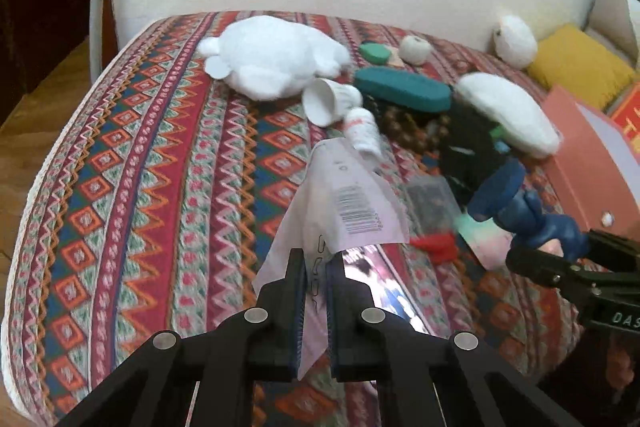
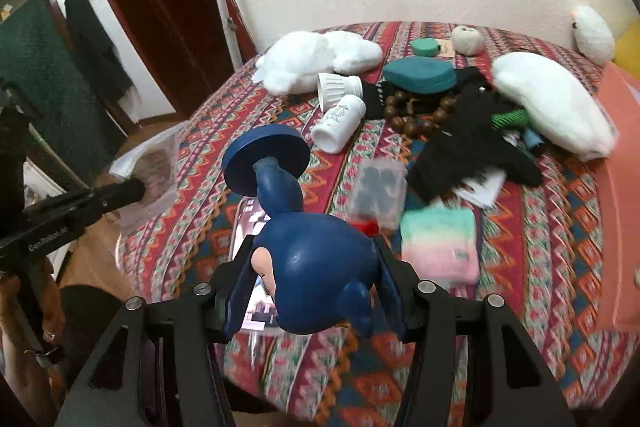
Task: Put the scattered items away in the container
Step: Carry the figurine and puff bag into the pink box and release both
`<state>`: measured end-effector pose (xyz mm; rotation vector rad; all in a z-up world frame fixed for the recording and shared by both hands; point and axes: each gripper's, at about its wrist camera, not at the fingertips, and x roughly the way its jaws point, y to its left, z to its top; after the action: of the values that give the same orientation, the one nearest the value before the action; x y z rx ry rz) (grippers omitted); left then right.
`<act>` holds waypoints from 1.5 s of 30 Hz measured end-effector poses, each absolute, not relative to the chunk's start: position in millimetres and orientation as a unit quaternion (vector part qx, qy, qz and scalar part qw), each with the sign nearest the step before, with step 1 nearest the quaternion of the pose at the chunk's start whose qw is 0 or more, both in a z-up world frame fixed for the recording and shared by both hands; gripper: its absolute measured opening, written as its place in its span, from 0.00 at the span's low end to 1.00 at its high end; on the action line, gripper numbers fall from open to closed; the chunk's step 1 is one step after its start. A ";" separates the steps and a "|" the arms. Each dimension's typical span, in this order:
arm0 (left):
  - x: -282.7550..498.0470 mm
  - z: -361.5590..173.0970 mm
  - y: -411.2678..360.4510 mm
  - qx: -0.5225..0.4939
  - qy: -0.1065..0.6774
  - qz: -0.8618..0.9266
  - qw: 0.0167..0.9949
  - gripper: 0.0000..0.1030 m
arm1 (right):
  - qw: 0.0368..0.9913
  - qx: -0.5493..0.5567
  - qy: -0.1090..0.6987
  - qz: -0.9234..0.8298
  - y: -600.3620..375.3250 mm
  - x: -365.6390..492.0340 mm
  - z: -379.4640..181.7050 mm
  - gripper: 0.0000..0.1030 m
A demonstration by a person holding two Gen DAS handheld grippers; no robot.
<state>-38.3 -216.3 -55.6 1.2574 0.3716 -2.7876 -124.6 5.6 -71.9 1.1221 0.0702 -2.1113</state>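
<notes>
The left gripper is clenched on a thin plastic bag, held above the patterned bed cover, whose left half lies open up to its rounded edge. The right gripper grasps a blue figurine above the cover. The salmon container stands at the right edge, just beside the white plush.

I saw a bed under a striped patterned cover filling the frame's middle. On it, upper centre, lay a white plush toy, a tipped white cup, a white bottle on its side, wooden beads, a teal case and a black garment.
</notes>
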 end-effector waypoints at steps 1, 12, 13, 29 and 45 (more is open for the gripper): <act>-32.2 -54.2 -208.7 0.409 0.118 -0.905 0.025 0.04 | 0.364 0.435 0.026 -0.823 14.2 -115.1 -69.3 0.56; 11.8 -41.3 -96.2 0.412 0.065 -0.906 -0.071 0.04 | 0.312 0.426 0.004 -0.850 118.6 -40.1 -45.7 0.56; 12.5 -40.5 -85.2 0.413 0.060 -0.905 -0.082 0.04 | 0.303 0.424 -0.001 -0.853 130.1 -34.7 -43.6 0.56; -16.7 4.3 78.3 0.373 -0.015 -0.890 -0.263 0.04 | 0.144 0.392 -0.064 -0.906 286.5 -16.9 -8.8 0.56; -136.8 54.5 148.0 0.313 -0.043 -0.901 -0.298 0.04 | 0.060 0.311 -0.065 -0.946 357.6 -107.8 54.9 0.56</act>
<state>-136.8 148.0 54.5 1.2301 -0.1668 -3.5352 -107.8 357.6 54.9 0.9418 -0.1960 -2.8633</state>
